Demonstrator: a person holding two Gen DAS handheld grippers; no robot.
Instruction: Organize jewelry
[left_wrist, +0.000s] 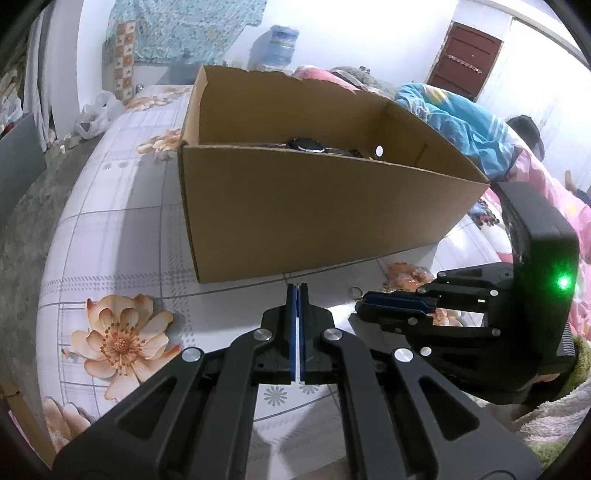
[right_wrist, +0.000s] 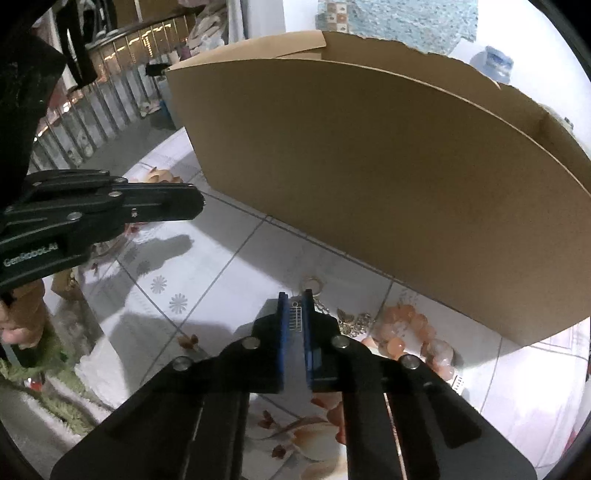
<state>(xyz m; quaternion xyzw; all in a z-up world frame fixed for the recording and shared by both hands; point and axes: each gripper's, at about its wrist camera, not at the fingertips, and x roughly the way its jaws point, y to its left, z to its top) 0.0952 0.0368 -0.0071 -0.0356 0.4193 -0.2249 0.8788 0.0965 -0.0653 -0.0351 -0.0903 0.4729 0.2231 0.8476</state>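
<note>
In the right wrist view my right gripper (right_wrist: 294, 300) is shut on a small silver comb-shaped charm (right_wrist: 295, 317), low over the flowered cloth. The charm belongs to a keychain: its ring (right_wrist: 314, 283) lies just beyond the fingertips and a butterfly charm (right_wrist: 345, 318) lies to the right. A peach bead bracelet (right_wrist: 417, 338) lies further right. The cardboard box (left_wrist: 314, 206) stands behind, open at the top, with a dark watch (left_wrist: 306, 144) inside. My left gripper (left_wrist: 297, 290) is shut and holds nothing, just short of the box's near wall. The right gripper (left_wrist: 364, 302) is beside it.
The flowered tablecloth (left_wrist: 122, 229) covers the table around the box. A person under blue and pink bedding (left_wrist: 454, 125) lies at the back right. A white plastic bag (left_wrist: 94, 114) and a water bottle (left_wrist: 282, 46) are at the back. A railing (right_wrist: 110, 85) runs far left.
</note>
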